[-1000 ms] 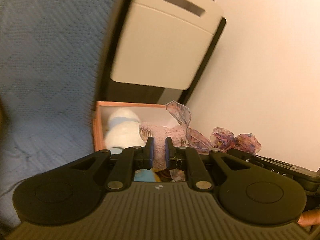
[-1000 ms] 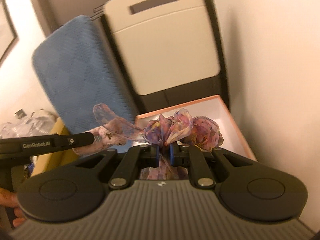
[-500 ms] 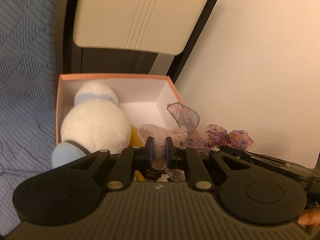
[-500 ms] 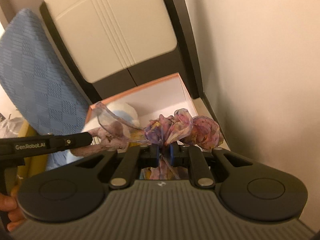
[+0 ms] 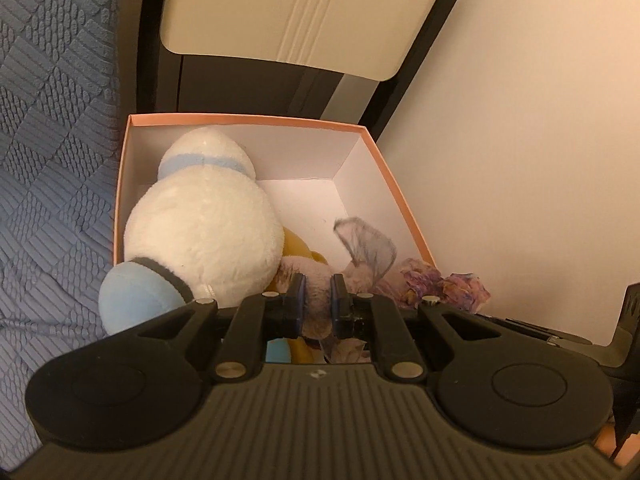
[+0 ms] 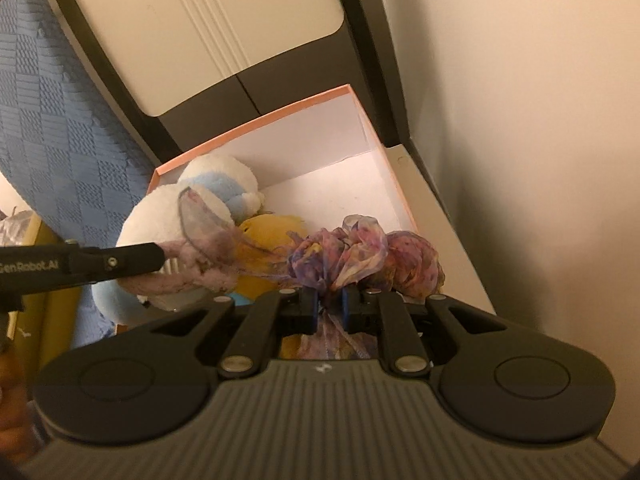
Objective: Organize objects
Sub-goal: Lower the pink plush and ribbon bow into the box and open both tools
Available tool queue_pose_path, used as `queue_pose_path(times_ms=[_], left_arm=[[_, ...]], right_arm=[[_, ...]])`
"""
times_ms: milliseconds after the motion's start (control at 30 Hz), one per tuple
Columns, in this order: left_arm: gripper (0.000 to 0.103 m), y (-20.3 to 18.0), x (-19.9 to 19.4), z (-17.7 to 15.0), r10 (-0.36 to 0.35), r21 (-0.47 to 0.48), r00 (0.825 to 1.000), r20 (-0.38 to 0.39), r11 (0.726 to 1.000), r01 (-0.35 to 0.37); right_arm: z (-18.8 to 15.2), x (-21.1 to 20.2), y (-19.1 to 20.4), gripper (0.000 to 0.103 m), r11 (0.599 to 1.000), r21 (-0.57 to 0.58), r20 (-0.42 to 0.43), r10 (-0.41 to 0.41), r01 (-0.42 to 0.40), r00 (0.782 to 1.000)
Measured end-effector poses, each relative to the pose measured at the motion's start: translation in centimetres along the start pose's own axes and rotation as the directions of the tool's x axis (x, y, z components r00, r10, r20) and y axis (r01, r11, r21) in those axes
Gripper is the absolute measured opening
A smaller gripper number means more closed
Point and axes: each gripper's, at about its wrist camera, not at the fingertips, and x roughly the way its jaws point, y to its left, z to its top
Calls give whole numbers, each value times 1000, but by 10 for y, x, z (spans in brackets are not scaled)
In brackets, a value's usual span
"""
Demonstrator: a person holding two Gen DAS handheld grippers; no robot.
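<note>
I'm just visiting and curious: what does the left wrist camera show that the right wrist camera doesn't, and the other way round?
Only the left wrist view shows the left tool from behind, its tips pinching pale pink fluff.

Only the right wrist view shows the right tool with bunched purple fabric between its tips, which have just been opening, plus the left tool's lettered side and a yellow plush.

Both show the pink-rimmed box, the white plush toy inside it and the blue quilted cover.
</note>
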Motion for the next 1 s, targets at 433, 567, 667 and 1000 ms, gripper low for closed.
queue_pose_path(times_ms=[433,567,667,1000], left_arm=[[62,3,-60,0,-5,24,996,89,1000,3],[62,3,-90,-3,-19,43,991,131,999,14],[64,3,-115,-5,-30,57,985,169,998,20],[77,19,-213,-36,-39,88,958,283,996,14]], right_arm=[[3,-44,15,57,999,8,63,-48,48,997],[4,-75,32,57,999,1,115,-32,32,993],[2,-100,49,57,1000,-21,154,-17,21,988],[-23,-174,102,57,997,-72,244,26,-9,969]])
